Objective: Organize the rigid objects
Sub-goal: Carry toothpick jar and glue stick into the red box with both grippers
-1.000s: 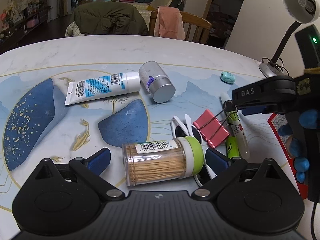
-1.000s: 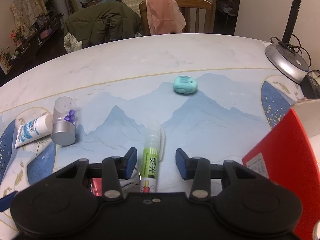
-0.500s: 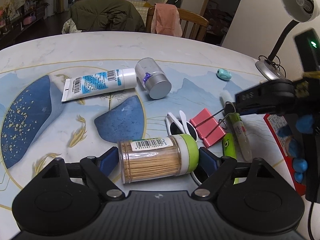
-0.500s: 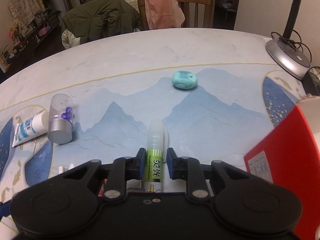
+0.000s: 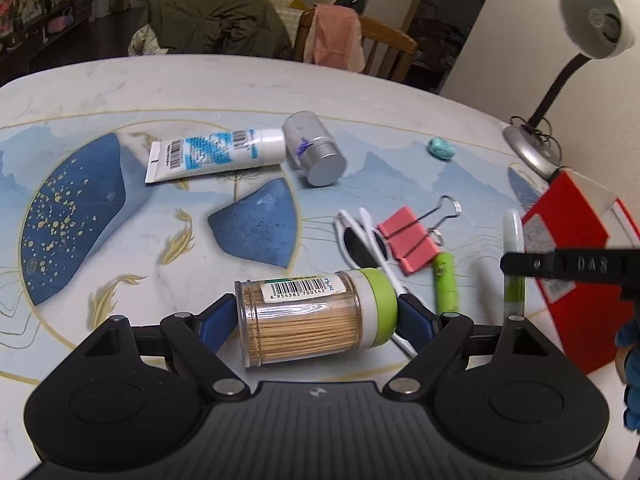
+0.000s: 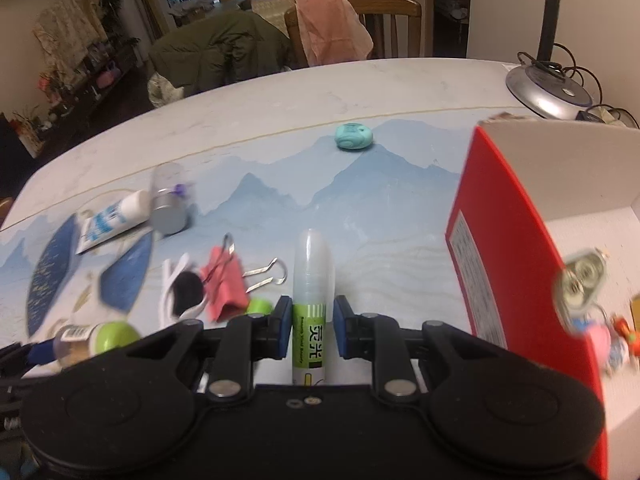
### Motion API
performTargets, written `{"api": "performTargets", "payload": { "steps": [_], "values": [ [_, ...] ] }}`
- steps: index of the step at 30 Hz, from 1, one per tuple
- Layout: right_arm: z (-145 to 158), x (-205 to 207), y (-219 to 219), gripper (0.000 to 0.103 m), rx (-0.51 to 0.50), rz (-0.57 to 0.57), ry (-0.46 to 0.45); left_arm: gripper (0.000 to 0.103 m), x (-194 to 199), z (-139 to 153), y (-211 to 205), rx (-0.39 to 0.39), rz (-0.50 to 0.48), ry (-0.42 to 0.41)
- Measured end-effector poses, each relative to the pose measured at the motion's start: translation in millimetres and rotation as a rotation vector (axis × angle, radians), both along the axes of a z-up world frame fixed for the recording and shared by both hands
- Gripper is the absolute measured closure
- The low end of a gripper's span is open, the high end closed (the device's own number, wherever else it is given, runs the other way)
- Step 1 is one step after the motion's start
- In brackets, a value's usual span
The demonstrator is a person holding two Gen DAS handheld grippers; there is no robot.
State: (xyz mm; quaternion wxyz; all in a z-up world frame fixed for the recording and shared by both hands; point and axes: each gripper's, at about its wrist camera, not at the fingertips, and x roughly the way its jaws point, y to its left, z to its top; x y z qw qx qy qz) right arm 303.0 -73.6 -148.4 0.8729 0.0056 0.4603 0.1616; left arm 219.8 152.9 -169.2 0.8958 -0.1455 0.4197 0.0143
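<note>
My left gripper (image 5: 316, 316) is shut on a clear toothpick jar (image 5: 304, 320) with a green lid, one pad on each end, and holds it sideways just above the table. My right gripper (image 6: 310, 320) is shut on a green and white glue stick (image 6: 312, 264), whose cap points forward. The stick hangs over the table just left of an open red box (image 6: 512, 248). In the left wrist view the same glue stick (image 5: 513, 236) shows at the right, beside the red box (image 5: 568, 248).
On the painted tabletop (image 5: 120, 92) lie a pink binder clip (image 5: 408, 240), white sunglasses (image 5: 360, 240), a small green cylinder (image 5: 446, 284), a white tube (image 5: 216, 154), a silver-capped vial (image 5: 316, 152) and a teal lump (image 5: 441, 148). A lamp base (image 6: 548, 92) stands behind the box. Keychains (image 6: 580, 280) lie inside it.
Both grippers went from open to shut, the left on the toothpick jar, the right on the glue stick. The right has since carried the stick up and rightward, next to the red box.
</note>
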Motion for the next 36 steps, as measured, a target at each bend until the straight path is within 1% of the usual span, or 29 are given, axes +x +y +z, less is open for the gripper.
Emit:
{"api": "performTargets", "payload": {
  "steps": [10, 16, 20, 28, 33, 36],
  "values": [
    [31, -57, -33, 0.083, 0.092, -0.019, -0.024, 0.017, -23, 36, -19, -0.031, -0.073, -0.034],
    [55, -78, -53, 0.083, 0.126, -0.039, -0.040, 0.017, -33, 59, -41, -0.047, -0.129, -0.065],
    [73, -86, -71, 0.083, 0.134, -0.055, -0.069, 0.017, -34, 75, -60, -0.049, -0.173, -0.091],
    [109, -78, -116, 0.083, 0.108, -0.124, -0.154, 0.017, -24, 106, -107, -0.037, -0.255, -0.152],
    [120, -63, -151, 0.083, 0.099, -0.172, -0.195, 0.017, -12, 116, -140, -0.029, -0.294, -0.158],
    [124, -50, -172, 0.083, 0.092, -0.205, -0.212, 0.017, -4, 117, -162, -0.020, -0.317, -0.155]
  ]
}}
